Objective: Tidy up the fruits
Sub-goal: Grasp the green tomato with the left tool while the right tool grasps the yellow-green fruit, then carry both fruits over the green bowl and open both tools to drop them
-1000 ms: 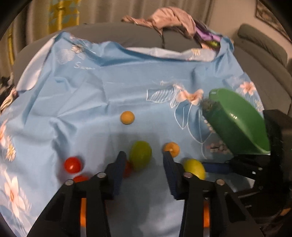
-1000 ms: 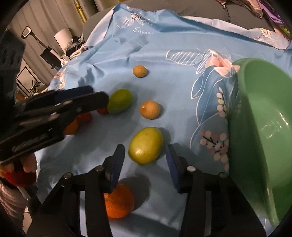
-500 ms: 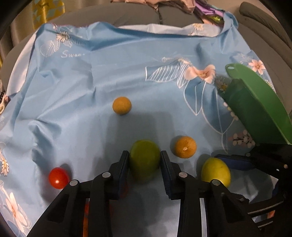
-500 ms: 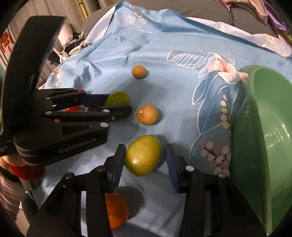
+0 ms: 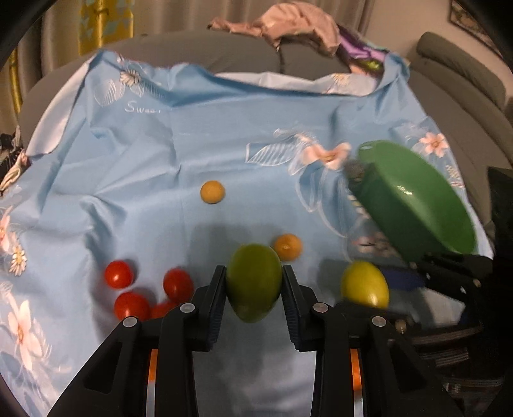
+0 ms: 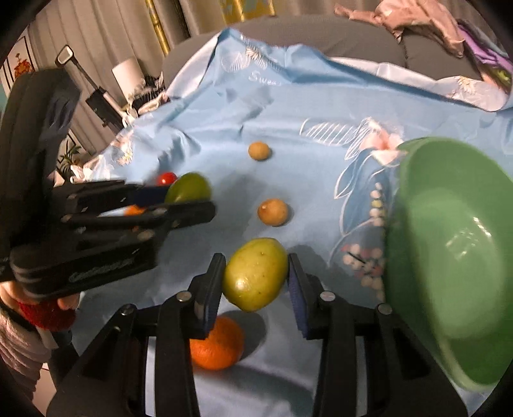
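Note:
My left gripper (image 5: 253, 272) is shut on a green oval fruit (image 5: 253, 288), held just off the blue floral cloth (image 5: 160, 160). My right gripper (image 6: 256, 259) has a yellow-green fruit (image 6: 255, 276) between its blue pads; its jaws are closing and both pads press on the fruit, which casts a shadow below. The green bowl (image 6: 449, 256) stands tilted to the right of that gripper and looks empty. Two small tan round fruits (image 6: 259, 150) (image 6: 272, 211) lie on the cloth ahead. An orange (image 6: 216, 343) lies under the right gripper's left finger.
Several red tomatoes (image 5: 119, 274) lie left of the left gripper. The cloth covers a grey sofa (image 5: 465, 80) with crumpled clothes (image 5: 288, 25) at the back. A person's hand with a red cuff (image 6: 45, 314) holds the left gripper.
Both grippers closed on their fruits and rose a little, lifting them off the cloth. The tomatoes came into full view left of the left gripper.

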A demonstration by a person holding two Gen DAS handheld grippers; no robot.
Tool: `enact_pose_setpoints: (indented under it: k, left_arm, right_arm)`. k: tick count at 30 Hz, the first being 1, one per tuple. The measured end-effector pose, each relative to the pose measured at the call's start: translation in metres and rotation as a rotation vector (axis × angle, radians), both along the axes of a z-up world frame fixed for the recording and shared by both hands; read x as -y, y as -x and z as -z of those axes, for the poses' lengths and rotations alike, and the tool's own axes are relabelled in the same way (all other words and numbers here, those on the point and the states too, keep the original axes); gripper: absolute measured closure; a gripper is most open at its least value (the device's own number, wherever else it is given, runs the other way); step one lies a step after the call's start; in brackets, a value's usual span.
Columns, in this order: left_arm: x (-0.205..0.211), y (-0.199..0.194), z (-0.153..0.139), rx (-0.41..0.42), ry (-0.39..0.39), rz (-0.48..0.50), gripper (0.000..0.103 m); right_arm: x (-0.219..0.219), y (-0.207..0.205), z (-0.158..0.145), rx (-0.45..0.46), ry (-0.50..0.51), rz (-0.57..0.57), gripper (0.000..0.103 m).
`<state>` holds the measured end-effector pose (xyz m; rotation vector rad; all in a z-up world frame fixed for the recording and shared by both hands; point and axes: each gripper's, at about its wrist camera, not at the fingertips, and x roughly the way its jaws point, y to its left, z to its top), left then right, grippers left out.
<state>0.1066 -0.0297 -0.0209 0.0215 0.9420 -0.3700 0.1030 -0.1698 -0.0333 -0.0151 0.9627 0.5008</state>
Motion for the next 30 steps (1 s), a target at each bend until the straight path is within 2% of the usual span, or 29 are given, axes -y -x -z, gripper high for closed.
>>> enact_pose_setpoints:
  k: [5,13,24,30]
  left_arm:
    - [0.007,0.026,-0.019,0.038,0.016,0.016,0.07]
    - [0.04,0.038,-0.039,0.087,0.02,0.073,0.07]
    - [0.109,0.02,-0.05,0.128,0.027,0.198,0.07]
    - [0.145,0.008,-0.04,0.1,0.032,0.273,0.07]
  right_arm:
    - [0.017,0.015,-0.024,0.069,-0.009,0.055,0.064]
    - [0.055,0.035,-0.052,0.168,0.004,0.152,0.064]
    - [0.116,0.04,-0.05,0.187,0.007,0.289,0.064]
    - [0.142,0.034,-0.04,0.172,0.01,0.35,0.064]
